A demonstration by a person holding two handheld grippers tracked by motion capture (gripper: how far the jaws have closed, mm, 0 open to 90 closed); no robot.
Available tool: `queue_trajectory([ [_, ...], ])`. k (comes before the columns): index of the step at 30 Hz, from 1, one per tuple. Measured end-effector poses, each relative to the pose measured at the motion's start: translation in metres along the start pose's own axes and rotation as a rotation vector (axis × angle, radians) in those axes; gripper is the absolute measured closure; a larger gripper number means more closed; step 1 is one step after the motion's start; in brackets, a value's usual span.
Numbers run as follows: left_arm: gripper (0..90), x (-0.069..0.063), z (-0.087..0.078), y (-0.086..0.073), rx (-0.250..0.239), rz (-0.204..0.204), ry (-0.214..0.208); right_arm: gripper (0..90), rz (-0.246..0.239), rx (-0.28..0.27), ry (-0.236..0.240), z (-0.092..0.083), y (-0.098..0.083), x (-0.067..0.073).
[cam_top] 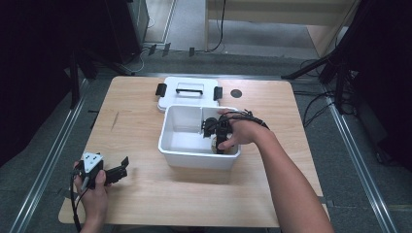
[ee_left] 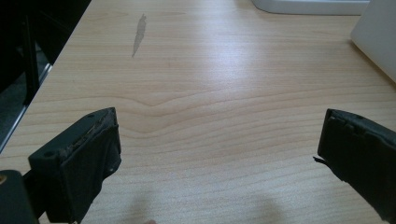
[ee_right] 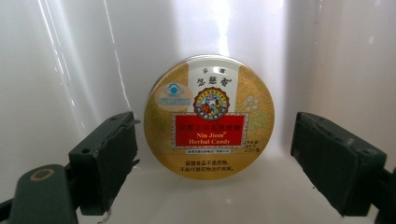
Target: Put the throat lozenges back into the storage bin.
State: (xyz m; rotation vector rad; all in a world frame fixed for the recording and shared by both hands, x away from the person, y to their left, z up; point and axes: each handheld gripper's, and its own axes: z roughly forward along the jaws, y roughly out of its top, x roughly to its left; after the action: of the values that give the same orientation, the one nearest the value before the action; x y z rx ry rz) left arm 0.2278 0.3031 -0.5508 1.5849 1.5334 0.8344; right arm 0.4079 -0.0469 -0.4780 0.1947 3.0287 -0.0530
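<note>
**Gold candy tin stands between spread jaws inside the white bin**

Pale wood-grain desk [cam_top: 145,141] carries a white plastic bin [cam_top: 194,156] near its middle, with the bin's white lid [cam_top: 187,99] lying flat just beyond it at 12 o'clock, black latches at either end and a handle on top. A small dark round mark [cam_top: 236,93] sits on the desk at 3 o'clock from the lid.

The right hand-held gripper [cam_top: 219,137] reaches down into the right-hand part of the bin, the person's right hand [cam_top: 245,132] over the rim. In the right gripper view its jaws stand wide apart, gripping nothing, and a round gold tin [ee_right: 209,116] with a red label reading "Nin Jiom Herbal Candy" rests against the bin's white wall [ee_right: 70,70], lid facing the camera. The tin lies between the jaws and beyond their tips; neither jaw touches it.

The left hand-held gripper [cam_top: 116,171] rests low at the desk's near left corner, at about 8 o'clock from the bin and well apart from it, held in the left hand [cam_top: 92,194]. In the left gripper view its jaws are spread wide over bare wood, with a grey streak [ee_left: 138,35] on the desk ahead and the bin's corner at 2 o'clock.
</note>
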Motion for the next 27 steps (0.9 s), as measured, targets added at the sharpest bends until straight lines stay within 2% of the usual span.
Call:
queue_trajectory([
  [5, 0.0, 0.000, 0.000, 0.000, 0.000, -0.002, -0.001, 17.2, 0.001, -0.001, 0.002, -0.001, -0.001, -0.001],
  [10, 0.0, 0.000, 0.000, 0.000, 0.002, -0.003, -0.002, 19.4, 0.009, -0.032, 0.006, -0.008, -0.004, -0.003],
  [12, 0.0, 0.000, 0.000, 0.000, 0.004, -0.002, -0.001, 26.9, -0.002, -0.051, 0.004, -0.017, -0.005, -0.002],
  [15, 0.0, 0.000, 0.000, 0.000, 0.003, 0.000, 0.000, 26.7, 0.000, -0.069, 0.007, -0.023, -0.005, -0.001],
  [17, 0.0, 0.000, 0.000, 0.000, 0.002, 0.001, 0.001, 34.3, -0.003, -0.061, -0.019, -0.030, -0.007, 0.000],
  [20, 0.0, 0.000, 0.000, 0.000, 0.002, 0.000, 0.000, 38.4, -0.005, -0.065, -0.022, -0.035, -0.009, -0.001],
  [23, 0.0, 0.000, 0.000, 0.000, 0.001, 0.000, -0.001, 47.7, -0.005, -0.087, -0.021, -0.044, -0.013, -0.001],
  [27, 0.0, 0.000, 0.000, 0.000, 0.001, 0.001, -0.001, 50.6, -0.017, -0.104, -0.016, -0.051, -0.015, 0.001],
])
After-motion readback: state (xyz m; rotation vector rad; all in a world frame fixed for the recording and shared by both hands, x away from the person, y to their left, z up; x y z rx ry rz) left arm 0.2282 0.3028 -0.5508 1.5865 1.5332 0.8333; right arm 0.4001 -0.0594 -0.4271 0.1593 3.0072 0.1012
